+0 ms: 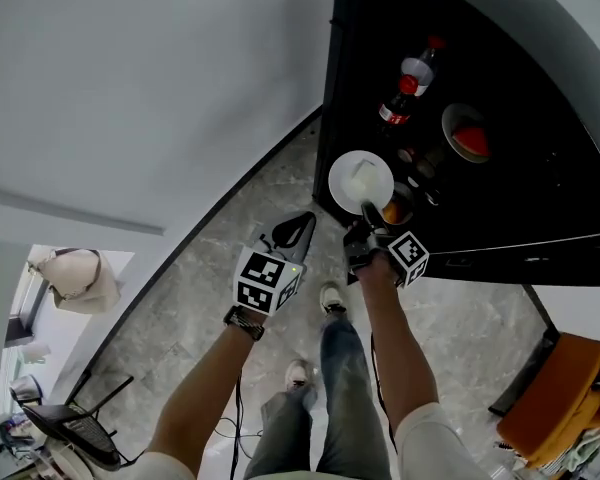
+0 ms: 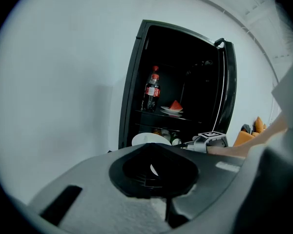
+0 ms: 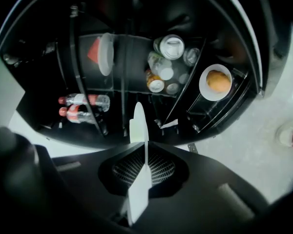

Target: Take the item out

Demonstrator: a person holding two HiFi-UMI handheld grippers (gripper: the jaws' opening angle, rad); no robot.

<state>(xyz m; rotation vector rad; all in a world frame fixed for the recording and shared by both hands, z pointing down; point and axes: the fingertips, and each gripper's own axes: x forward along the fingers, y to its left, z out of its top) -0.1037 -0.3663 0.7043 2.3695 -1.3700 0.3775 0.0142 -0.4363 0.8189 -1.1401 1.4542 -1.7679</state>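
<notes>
A white wall [image 1: 130,88] and a grey marbled floor [image 1: 230,228] are seen from above. A black cabinet [image 1: 540,198] stands open against the wall, and its door [image 2: 228,91] is swung to the side.

The right claw [image 1: 372,213] is held at the cabinet's opening. Its jaws are pressed together on the rim of a white plate [image 1: 361,180]. In the right gripper view the plate is seen edge-on as a thin white blade [image 3: 138,126] that is clamped between the jaws and rises above them. The plate is thus held in the air at the front of the cabinet, just before the lower shelf. Whether anything lies on it cannot be told.

The left claw [image 1: 298,230] is held apart from the cabinet, over the floor, and is pointed toward the opening. Its jaws are closed together and nothing is gripped between them.

Inside the cabinet, a cola bottle [image 1: 410,86] with a red cap is standing on the upper shelf. Beside it a slice of watermelon [image 1: 469,140] is lying on a small dish. In the right gripper view, several cans [image 3: 172,46] are visible on the lower level. A bowl [image 3: 216,81] with a round orange-brown item in it is also placed there.
</notes>
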